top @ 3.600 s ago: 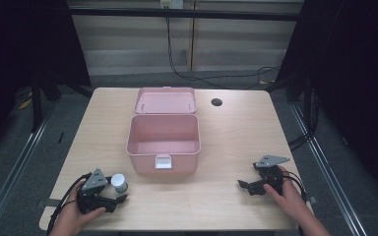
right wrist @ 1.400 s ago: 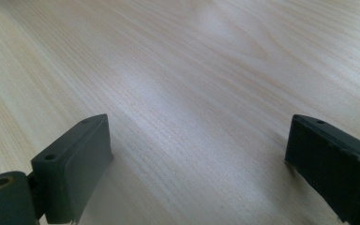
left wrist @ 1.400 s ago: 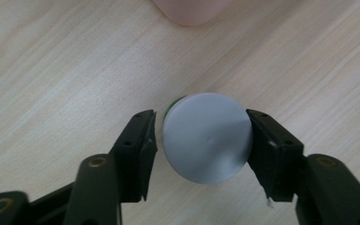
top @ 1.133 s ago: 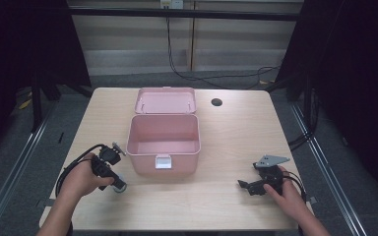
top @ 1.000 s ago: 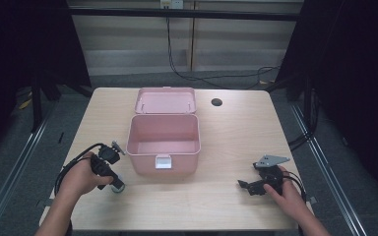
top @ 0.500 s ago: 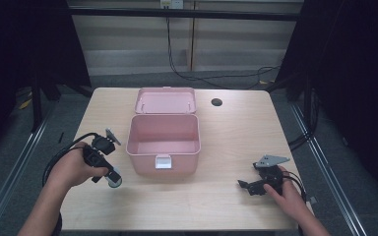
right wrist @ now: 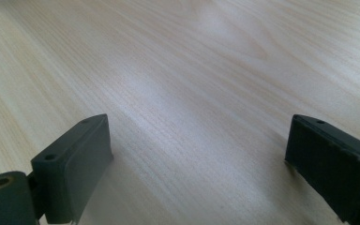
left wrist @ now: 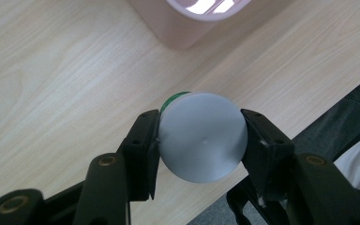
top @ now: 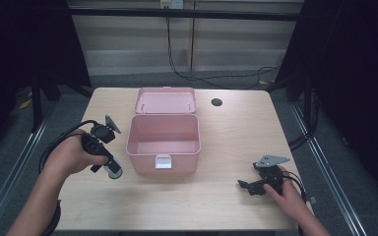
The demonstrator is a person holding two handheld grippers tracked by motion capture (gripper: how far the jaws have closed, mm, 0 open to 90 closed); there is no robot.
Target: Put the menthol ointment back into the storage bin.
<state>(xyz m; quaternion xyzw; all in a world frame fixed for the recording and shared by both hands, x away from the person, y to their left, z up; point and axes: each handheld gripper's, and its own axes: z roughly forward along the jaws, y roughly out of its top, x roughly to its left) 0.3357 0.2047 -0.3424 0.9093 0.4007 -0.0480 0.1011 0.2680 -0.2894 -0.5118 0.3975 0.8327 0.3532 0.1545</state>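
Left tool (left wrist: pixel 200 140) clamps a grey-capped jar (left wrist: pixel 201 135) (green-banded) beside the pink box (top: pixel 163 142).

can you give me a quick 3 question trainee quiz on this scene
1. True or false: the box has its lid open.
2. What does the left gripper hold? A) a round can B) a pen C) nothing
3. How do the right gripper's jaws stand?

Key
1. True; the lid lies back behind the box.
2. A; both pads press on the can's sides, beside the box in the high view.
3. Wide apart, nothing between them, low over the table.
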